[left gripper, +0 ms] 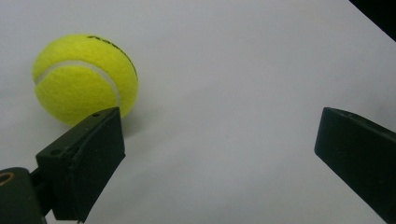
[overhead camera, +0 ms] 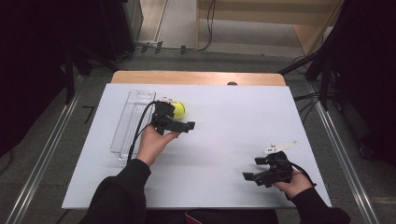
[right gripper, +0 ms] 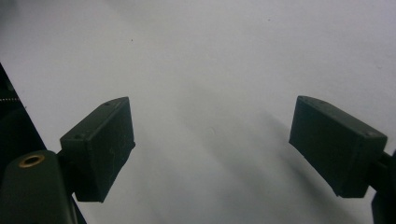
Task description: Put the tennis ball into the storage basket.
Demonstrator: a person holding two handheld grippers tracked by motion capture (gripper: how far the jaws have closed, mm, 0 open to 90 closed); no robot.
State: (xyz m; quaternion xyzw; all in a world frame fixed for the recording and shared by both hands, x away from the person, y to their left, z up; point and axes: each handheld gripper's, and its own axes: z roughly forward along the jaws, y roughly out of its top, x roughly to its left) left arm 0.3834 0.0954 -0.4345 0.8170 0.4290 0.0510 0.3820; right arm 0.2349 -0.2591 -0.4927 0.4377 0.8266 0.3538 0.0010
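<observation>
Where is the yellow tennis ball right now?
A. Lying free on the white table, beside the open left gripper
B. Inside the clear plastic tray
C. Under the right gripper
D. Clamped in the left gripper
A: the tennis ball rests on the white table, outside the wide-open left gripper.

Tennis ball (overhead camera: 179, 109) on the table (overhead camera: 224, 121), just right of the clear tray (overhead camera: 133, 119); left hand-held gripper (overhead camera: 173, 125) beside it

White tabletop (overhead camera: 224, 140) with a wooden far edge; on it sit a clear plastic tray (overhead camera: 132, 122) and a yellow-green tennis ball (overhead camera: 180, 109).
</observation>
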